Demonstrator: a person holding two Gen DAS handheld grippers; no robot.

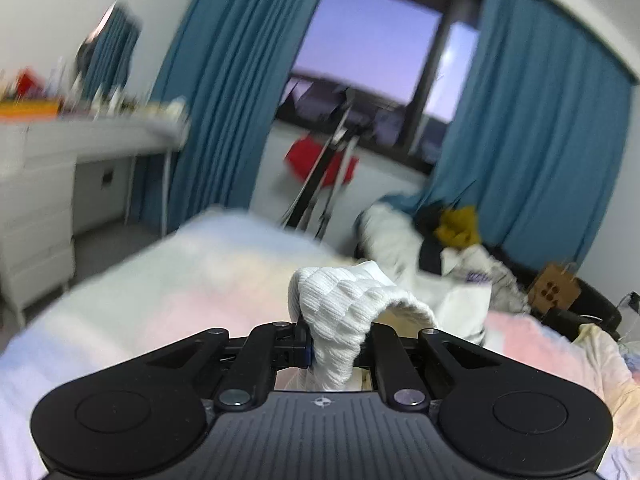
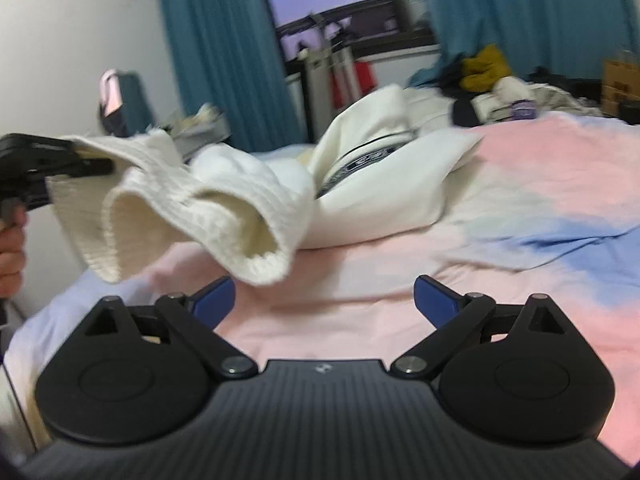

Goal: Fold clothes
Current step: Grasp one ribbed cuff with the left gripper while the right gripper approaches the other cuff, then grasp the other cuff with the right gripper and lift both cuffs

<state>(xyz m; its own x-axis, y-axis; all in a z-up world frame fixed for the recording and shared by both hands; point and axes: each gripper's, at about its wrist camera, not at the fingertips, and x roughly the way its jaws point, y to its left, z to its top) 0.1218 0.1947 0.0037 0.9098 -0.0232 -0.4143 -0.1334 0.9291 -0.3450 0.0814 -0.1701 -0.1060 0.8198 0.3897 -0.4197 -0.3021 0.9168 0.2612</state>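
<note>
A white knitted garment (image 1: pixel 344 312) is bunched between the jaws of my left gripper (image 1: pixel 336 350), which is shut on it. In the right wrist view the same knit (image 2: pixel 192 208) hangs lifted above the bed, its ribbed cuff opening toward me, held at the far left by the left gripper (image 2: pixel 60 160) with a hand (image 2: pixel 12 248) below it. My right gripper (image 2: pixel 324 300) stands open low over the pink sheet, just below and in front of the hanging cuff, with nothing between its blue pads (image 2: pixel 216 296). The rest of the white garment (image 2: pixel 380 176) lies heaped on the bed.
The bed has a pink, blue and cream sheet (image 2: pixel 520 216). A pile of clothes (image 2: pixel 492 80) with a yellow item lies at its far side. Teal curtains (image 1: pixel 224 92) frame a window. A white dresser (image 1: pixel 36 200) stands left, a drying rack (image 1: pixel 328 160) behind the bed.
</note>
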